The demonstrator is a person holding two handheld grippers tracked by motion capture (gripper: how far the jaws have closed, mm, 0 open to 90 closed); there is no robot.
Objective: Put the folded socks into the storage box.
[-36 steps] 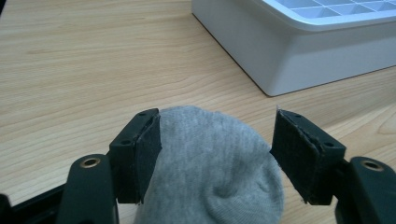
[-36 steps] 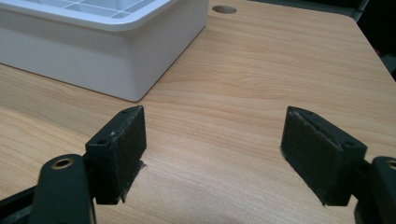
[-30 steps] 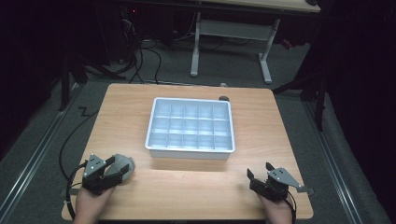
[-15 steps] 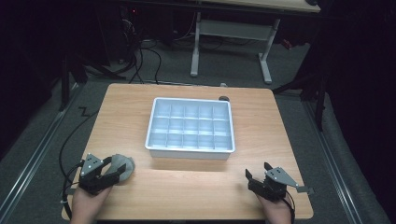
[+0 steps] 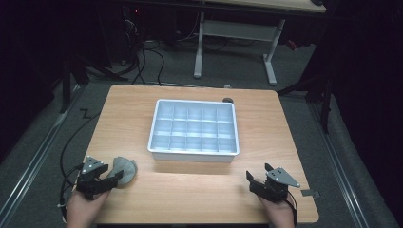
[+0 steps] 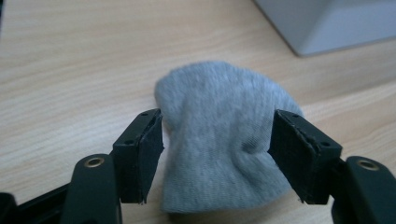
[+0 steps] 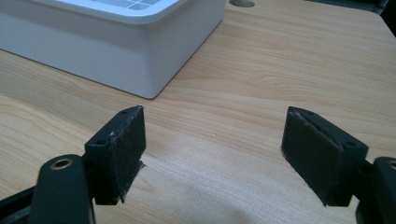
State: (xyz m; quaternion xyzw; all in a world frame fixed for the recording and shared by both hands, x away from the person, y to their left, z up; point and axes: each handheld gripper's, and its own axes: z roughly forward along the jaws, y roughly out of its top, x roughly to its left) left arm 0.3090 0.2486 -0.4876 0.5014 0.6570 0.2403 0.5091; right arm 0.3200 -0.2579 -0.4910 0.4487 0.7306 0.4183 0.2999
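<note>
A grey sock [image 5: 123, 169] lies crumpled on the wooden table [image 5: 266, 123] at the front left. My left gripper [image 5: 112, 176] is open, and its jaws flank the sock [image 6: 224, 144] and touch its sides. My left gripper [image 6: 217, 140] rests low on the table. A white tray [image 5: 195, 155] divided into several empty compartments stands at the table's middle. My right gripper [image 5: 258, 172] sits open at the front right with nothing between its pads [image 7: 212, 135]. It points at the tray's near corner [image 7: 116, 51].
The tray's corner [image 6: 336, 23] shows beyond the sock. A dark round grommet [image 5: 228, 100] sits at the table's far edge. A small grey tag [image 5: 309, 193] lies near the right front corner. Cables [image 5: 142, 61] and a desk frame [image 5: 237, 33] stand beyond the table.
My left gripper has shifted slightly left and toward the person, staying at the sock. The right gripper has barely moved.
</note>
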